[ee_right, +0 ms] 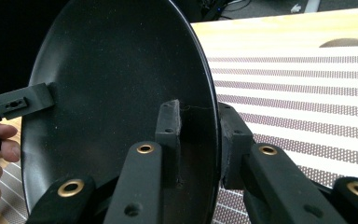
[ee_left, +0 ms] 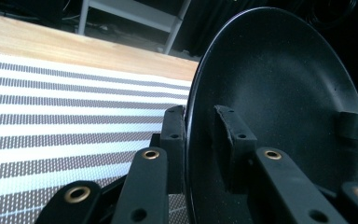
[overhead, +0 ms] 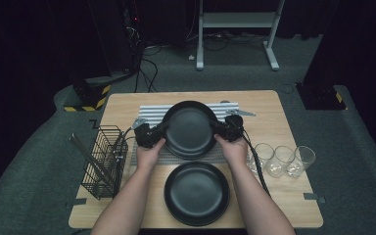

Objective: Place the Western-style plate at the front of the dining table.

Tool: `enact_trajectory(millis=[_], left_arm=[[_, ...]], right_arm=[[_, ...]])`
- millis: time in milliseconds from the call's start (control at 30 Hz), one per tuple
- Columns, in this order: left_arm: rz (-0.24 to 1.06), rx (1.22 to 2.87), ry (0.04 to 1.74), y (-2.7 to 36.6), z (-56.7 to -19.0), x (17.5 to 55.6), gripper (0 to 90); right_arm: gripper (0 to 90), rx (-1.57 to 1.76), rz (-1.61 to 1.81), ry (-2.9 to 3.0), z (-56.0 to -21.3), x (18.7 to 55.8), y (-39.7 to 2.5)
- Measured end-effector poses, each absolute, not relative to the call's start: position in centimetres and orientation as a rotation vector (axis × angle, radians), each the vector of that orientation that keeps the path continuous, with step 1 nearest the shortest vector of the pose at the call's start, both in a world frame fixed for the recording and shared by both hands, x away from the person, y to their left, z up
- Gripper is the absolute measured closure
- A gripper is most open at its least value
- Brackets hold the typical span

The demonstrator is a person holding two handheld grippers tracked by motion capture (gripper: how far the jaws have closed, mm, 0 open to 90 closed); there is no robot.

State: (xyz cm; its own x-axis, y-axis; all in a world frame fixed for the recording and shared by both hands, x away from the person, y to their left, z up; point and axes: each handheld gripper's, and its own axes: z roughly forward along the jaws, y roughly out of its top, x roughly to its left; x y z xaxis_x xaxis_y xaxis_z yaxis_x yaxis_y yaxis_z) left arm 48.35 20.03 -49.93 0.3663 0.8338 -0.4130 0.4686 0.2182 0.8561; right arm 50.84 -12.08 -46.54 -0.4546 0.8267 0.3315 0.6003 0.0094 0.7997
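Jaws of both grippers are clamping opposite rims of a black plate [overhead: 190, 129], one jaw above and one below the edge on each side, and the plate is hanging between them over the striped mat [overhead: 152, 113] at the middle of the wooden worktop [overhead: 269, 107]. A person's forearms are coming in from the near edge, the left gripper [overhead: 159, 132] biting the plate's left rim and the right gripper [overhead: 217, 128] its right rim. A second black plate [overhead: 196, 193] is lying flat on the worktop nearer the person, well clear of the raised one. At the left edge a wire basket [overhead: 103, 159] is standing, and three clear glasses [overhead: 281, 160] are lining up at the right. By the look of it the plate is stiff, fairly heavy and breakable, with a smooth matte finish that may be slipping under thin pads; two opposite rim holds are seeming the safest way of keeping it level.
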Motion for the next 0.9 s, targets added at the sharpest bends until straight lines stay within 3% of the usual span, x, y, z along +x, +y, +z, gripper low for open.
enact_trajectory(millis=[900], left_arm=[[0.345, 1.465, 1.391, 19.4, -50.8, 48.1, 74.2]], right_arm=[[71.7, 1.552, 1.405, 2.101, -49.1, 51.6, -12.2]])
